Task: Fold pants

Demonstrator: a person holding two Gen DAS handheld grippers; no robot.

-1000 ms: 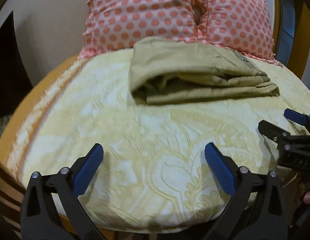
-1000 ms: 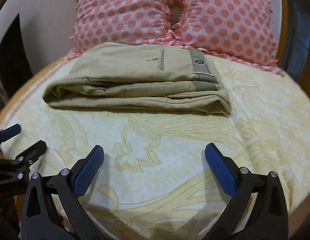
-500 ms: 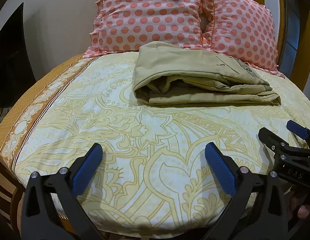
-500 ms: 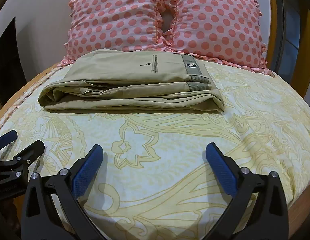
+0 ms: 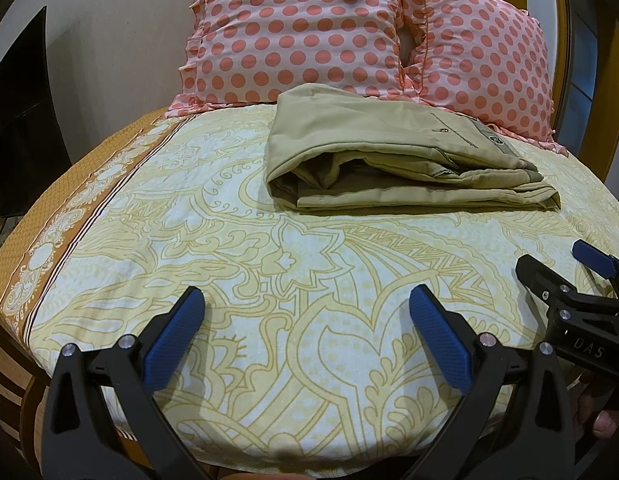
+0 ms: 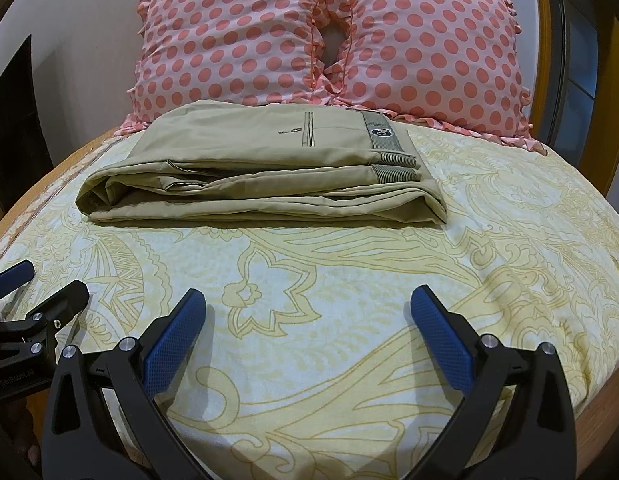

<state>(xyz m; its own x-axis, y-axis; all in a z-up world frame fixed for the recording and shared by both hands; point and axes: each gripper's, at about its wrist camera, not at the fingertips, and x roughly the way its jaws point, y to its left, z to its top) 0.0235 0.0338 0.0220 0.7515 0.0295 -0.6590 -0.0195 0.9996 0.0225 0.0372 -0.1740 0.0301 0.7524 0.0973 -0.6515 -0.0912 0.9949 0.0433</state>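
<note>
Neatly folded, the khaki pants (image 6: 265,172) lie across the bed (image 6: 349,280) in the upper middle of the frame, long axis left-right, waistband rightward; both the left hand-held gripper (image 5: 305,320) and right hand-held gripper (image 6: 307,320) gape, holding nothing.

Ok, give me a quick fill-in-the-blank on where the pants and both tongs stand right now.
1. The khaki pants lie ____ on the bedsheet.
2. Both the left tongs and the right tongs are ____ and hold nothing.
3. Behind the pants stand two polka-dot ____.
4. The pants' waistband label faces ____.

Missing words: folded; open; pillows; up
</note>
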